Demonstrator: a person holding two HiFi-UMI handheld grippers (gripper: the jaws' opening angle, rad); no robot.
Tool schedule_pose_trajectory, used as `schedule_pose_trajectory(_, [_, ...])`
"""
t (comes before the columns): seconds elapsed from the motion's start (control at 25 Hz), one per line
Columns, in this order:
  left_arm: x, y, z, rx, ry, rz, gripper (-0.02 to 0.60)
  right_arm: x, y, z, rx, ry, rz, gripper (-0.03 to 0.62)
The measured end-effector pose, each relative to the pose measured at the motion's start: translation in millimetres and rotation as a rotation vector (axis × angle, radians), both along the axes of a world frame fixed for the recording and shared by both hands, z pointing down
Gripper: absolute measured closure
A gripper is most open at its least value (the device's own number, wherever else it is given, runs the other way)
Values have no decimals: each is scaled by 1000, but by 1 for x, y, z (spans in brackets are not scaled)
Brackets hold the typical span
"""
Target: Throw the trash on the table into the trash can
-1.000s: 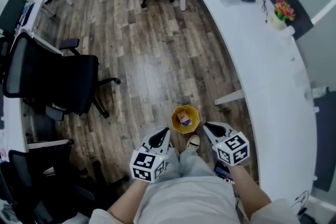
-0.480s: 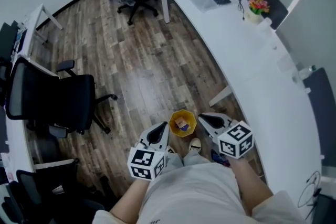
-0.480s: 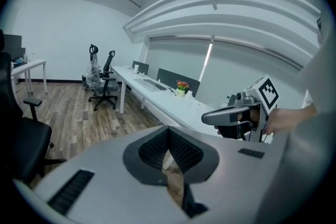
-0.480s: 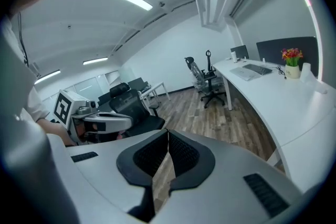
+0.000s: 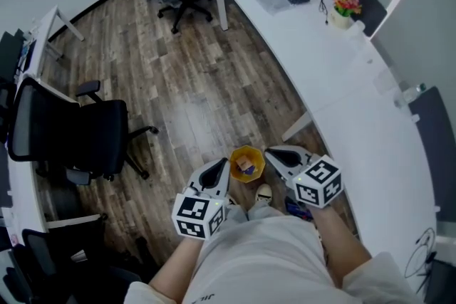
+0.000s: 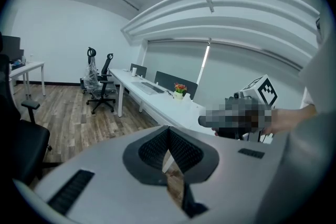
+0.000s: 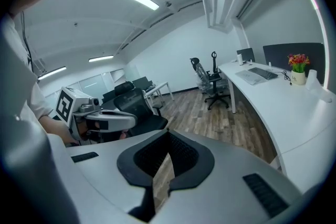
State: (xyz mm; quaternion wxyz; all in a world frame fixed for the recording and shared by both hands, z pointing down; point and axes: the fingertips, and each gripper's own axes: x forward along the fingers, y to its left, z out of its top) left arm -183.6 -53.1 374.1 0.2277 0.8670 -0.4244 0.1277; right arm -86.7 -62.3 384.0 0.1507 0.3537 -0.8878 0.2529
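Jaws pressed together and empty on my left gripper [image 5: 219,171] and right gripper [image 5: 274,153], either side of the yellow trash can [image 5: 234,160] at bottom centre, trash [image 5: 247,167] inside, so it looks about done.

From the head, looking steeply down from well above onto the wood floor [image 5: 199,82], with the white desk [image 5: 342,67] curving down the right of the frame. From the left gripper [image 6: 168,136] and right gripper [image 7: 167,139], looking close along own jaws, roughly level, across the room. Shared by all three: the desk and its flower pot [image 5: 344,7]; in each gripper view, the other gripper at the frame's side
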Motion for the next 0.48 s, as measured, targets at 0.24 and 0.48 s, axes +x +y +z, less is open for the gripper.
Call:
schedule_pose_trajectory(0.24, [7, 0, 2, -10, -6, -1, 581, 10, 4, 1, -4, -5, -6, 563])
schedule_pose_trajectory(0.48, [14, -2, 3, -13, -7, -2, 581, 20, 2, 1, -1, -12, 11, 563])
